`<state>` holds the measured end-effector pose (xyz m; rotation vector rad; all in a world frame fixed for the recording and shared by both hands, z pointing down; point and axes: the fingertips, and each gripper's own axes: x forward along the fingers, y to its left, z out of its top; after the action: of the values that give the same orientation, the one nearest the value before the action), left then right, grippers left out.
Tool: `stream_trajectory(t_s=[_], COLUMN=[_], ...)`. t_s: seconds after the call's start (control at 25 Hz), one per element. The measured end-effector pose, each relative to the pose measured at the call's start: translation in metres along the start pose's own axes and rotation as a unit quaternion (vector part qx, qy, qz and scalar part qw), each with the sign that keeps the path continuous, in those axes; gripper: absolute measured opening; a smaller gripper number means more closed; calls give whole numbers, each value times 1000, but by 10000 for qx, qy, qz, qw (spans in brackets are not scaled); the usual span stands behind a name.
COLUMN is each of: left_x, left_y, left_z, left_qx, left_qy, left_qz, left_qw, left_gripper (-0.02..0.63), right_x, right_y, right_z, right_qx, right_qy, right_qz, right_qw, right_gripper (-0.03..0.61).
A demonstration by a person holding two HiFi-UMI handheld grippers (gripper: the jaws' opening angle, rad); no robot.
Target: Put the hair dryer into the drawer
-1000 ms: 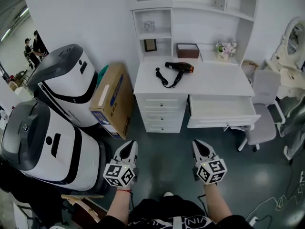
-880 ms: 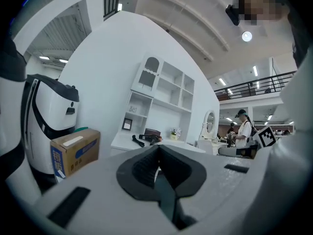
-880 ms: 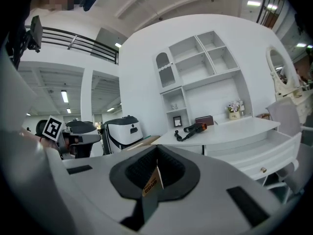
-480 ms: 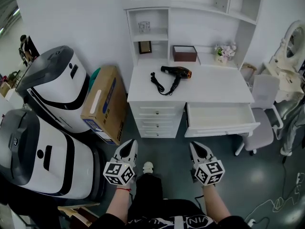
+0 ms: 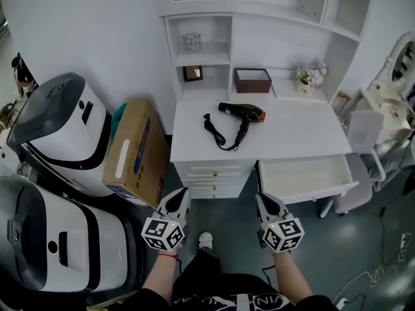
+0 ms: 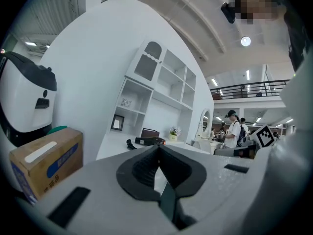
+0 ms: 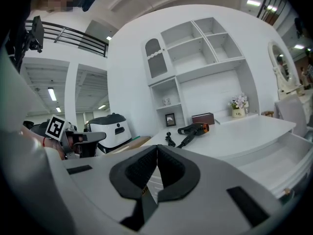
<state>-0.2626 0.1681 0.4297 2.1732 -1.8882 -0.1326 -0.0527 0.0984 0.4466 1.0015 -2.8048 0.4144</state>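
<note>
On the desk top: the hair dryer (image 5: 244, 112) lies on its side near the middle of the white desk (image 5: 298, 133), with its barrel (image 5: 233, 108) crosswise, its orange end to the right and its handle (image 5: 242, 129) slanting toward me.
Cord: the black cord (image 5: 216, 129) lies in a loose loop on the desk, just left of the handle.
Drawer: the drawer (image 5: 301, 173) under the right part of the desk stands pulled out and looks empty. It is lower than the dryer and to its right.
Left gripper: my left gripper (image 5: 183, 192) has its jaws pressed together with nothing between them. I hold it out in front of the desk, well apart from the dryer.
Right gripper: my right gripper (image 5: 261, 198) is closed on nothing too, beside the drawer front and short of the desk top.
Weight, as I judge it: moderate, with most of it in the barrel, so it will want to tip nose-down.
Surface, as I judge it: a hard, smooth plastic shell. It is stiff and a little slick, and it won't give under the pads.
Where I'd take hold: across the handle, close under the barrel, where the balance is best and the section is narrow enough for my jaws.
Watch for: the limp cord trailing behind and catching on the desk edge or the drawer rim. My other gripper could gather it.
</note>
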Motion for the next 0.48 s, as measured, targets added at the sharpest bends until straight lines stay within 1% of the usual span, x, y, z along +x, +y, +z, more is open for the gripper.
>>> stream_trajectory(t_s=[0.48], left_x=[78], left_y=[71], left_z=[13], left_qx=[-57], left_qy=[280], left_qz=[-343], left_qw=[9990], left_gripper=[5], right_x=[94], right_y=[-14], right_z=[6], right_qx=[146], right_qy=[280], right_qz=[-293], right_qw=[9991], right_gripper=[5])
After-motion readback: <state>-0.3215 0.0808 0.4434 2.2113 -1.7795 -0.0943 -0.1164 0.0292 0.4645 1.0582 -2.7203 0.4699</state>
